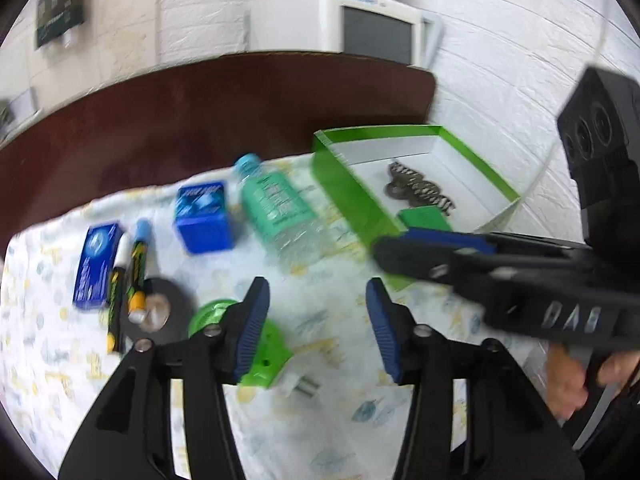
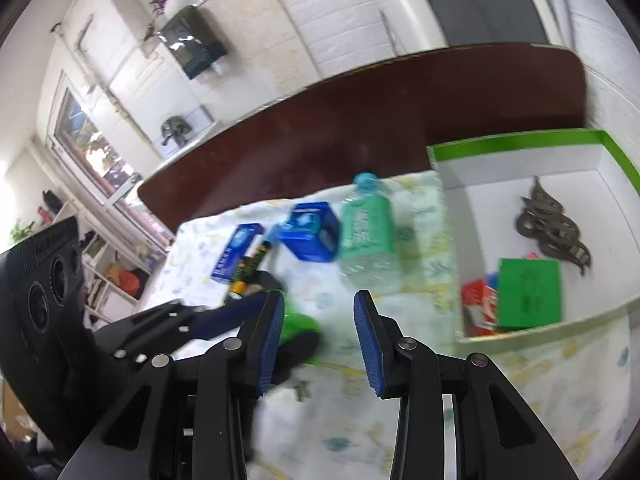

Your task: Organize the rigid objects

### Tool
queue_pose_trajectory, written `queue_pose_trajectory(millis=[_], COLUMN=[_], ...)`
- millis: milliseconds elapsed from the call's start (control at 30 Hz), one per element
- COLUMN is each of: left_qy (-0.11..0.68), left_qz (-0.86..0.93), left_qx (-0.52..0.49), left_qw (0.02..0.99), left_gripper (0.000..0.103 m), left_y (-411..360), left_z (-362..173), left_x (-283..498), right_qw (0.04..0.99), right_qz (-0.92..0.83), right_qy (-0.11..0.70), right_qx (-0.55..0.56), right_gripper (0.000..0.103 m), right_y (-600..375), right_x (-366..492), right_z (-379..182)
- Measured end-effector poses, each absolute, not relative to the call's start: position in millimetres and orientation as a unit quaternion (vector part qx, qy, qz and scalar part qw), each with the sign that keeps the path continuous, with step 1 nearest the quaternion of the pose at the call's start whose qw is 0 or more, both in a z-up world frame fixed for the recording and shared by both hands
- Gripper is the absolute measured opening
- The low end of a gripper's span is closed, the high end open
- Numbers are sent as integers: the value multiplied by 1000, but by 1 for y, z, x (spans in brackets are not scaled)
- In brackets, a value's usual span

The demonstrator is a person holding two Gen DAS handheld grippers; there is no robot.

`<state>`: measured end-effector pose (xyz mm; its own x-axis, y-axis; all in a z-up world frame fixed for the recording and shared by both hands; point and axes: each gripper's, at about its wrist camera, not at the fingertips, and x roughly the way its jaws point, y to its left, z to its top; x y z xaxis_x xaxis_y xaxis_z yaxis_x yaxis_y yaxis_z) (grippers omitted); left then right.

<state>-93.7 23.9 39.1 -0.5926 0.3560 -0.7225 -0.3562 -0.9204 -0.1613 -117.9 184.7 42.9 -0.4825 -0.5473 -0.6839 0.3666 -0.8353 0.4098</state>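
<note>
A green-rimmed white box [image 1: 340, 168] [image 2: 452, 204] stands at the right and holds a dark metal piece [image 1: 420, 190] [image 2: 554, 226], a green card [image 2: 528, 294] and a red packet [image 2: 478, 306]. On the patterned cloth lie a teal bottle [image 1: 280, 212] [image 2: 366, 236], a blue cube box [image 1: 202, 218] [image 2: 310, 232], a flat blue box [image 1: 96, 264] [image 2: 236, 254], markers [image 1: 134, 268], a black tape roll [image 1: 164, 304] and a green disc [image 1: 268, 354]. My left gripper [image 1: 316, 326] is open over the cloth, beside the green disc. My right gripper [image 2: 318, 338] is open and empty, near the box's front.
A dark brown table edge [image 1: 200, 108] runs behind the cloth. An old white monitor [image 1: 360, 20] stands against the white brick wall. A small metal plug [image 1: 300, 386] lies by the green disc. Shelves and windows [image 2: 92, 140] are at the far left.
</note>
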Motion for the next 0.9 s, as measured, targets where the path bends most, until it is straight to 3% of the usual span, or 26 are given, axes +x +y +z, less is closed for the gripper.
queue_pose_trajectory(millis=[267,433,567,733,900], left_qy=[-64,-100,-104,-89,-122], left_qz=[885,880,871,862,857], left_qx=[-440,-446,-457,-474,-478], left_qw=[137,129,146,157,152], left_gripper=[55,56,56,56,55], left_y=[-29,-50,-45,-34,-47], left_z=[15,13,11,-2,-8], left_x=[-91,-89,-85,-80,-81], right_qw=[292,339,372,353,358], right_qz=[-824,-821,-814,-815,-810], right_qy=[-110,-38,36,68,58], right_qx=[473,458,446,455,462], right_gripper=[39,40,57,58,58], right_y=[183,160,133,115,111], right_x=[-117,-87,-63,-66,-73], right_z=[5,-5,-13,-30,-40])
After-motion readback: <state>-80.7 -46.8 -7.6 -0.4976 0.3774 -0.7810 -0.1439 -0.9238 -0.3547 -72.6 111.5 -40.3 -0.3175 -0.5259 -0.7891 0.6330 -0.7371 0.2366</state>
